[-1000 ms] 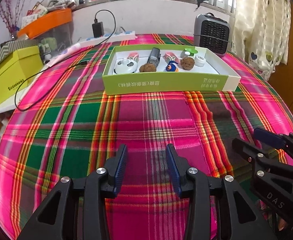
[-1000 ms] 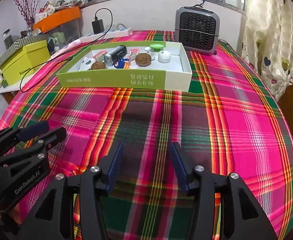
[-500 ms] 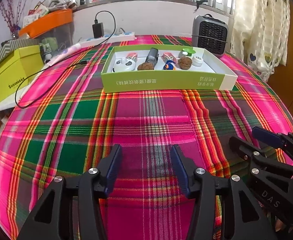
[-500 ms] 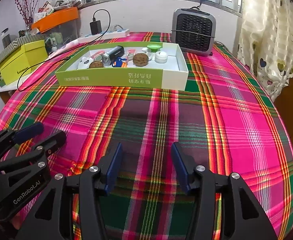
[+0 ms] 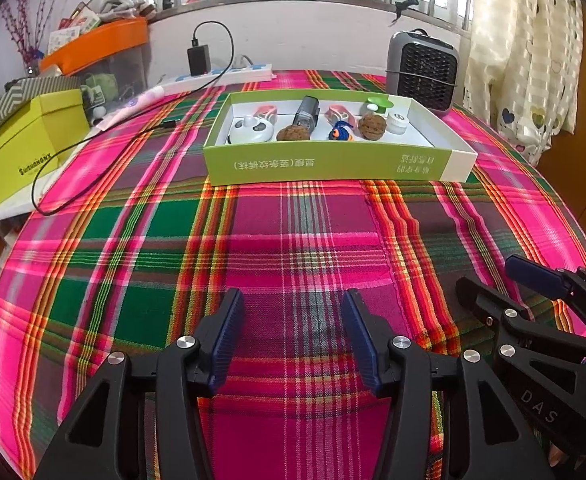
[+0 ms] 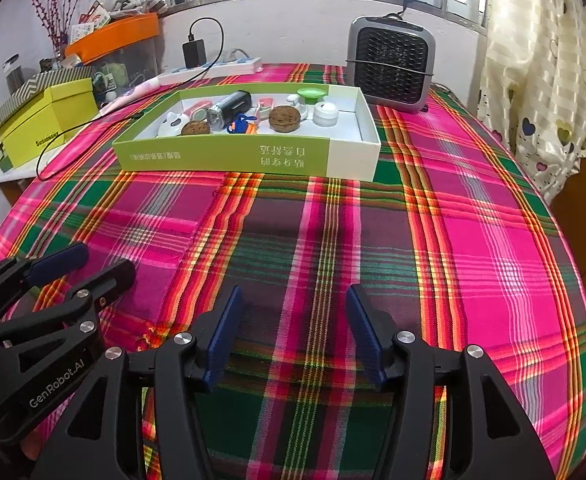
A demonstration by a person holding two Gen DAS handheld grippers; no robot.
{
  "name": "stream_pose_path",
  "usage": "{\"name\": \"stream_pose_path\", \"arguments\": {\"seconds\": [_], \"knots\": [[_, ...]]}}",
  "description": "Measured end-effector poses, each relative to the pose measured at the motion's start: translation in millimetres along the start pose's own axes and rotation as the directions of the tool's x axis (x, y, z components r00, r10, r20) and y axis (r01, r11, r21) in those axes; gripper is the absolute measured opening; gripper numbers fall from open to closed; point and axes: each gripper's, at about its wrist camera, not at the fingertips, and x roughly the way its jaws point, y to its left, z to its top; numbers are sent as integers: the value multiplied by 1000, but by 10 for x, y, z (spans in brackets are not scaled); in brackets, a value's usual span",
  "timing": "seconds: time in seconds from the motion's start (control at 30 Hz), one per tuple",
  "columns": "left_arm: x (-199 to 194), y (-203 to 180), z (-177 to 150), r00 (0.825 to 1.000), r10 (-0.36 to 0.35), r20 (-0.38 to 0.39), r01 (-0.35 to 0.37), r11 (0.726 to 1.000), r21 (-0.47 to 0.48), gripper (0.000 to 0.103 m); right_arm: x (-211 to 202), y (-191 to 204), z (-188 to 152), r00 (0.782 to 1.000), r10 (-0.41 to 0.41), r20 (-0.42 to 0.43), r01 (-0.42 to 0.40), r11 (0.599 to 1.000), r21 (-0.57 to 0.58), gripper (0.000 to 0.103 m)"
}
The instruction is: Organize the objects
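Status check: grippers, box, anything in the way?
Left gripper and right gripper open, empty, above tablecloth. Green box ahead, small items inside. Path to it clear.

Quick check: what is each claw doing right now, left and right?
Left claw: open, holding nothing.
Right claw: open, holding nothing.

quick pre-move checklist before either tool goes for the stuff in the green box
1. Left tool open, holding nothing: ok.
2. Right tool open, holding nothing: ok.
3. Cloth between the tools and the green box free of obstacles: ok.
4. Walnuts, panda toy and white jar exposed from above: ok.
5. Spacing between packed items wide enough for fingers: cannot tell.
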Motion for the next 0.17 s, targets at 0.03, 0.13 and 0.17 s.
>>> {"name": "stream_pose_path", "arguments": {"seconds": [0.03, 0.13, 0.17], "knots": [[0, 1, 0, 1000, -2, 0, 2, 1000, -2, 50, 0, 0, 0, 1000, 0, 0, 0, 1000, 0, 55], [3, 9, 8, 1000, -3, 0, 3, 1000, -3, 50, 0, 1, 0, 1000, -1, 0, 1, 1000, 0, 55], [3, 9, 8, 1000, -3, 0, 3, 1000, -3, 50, 0, 0, 0, 1000, -1, 0, 1, 1000, -1, 55]]}}
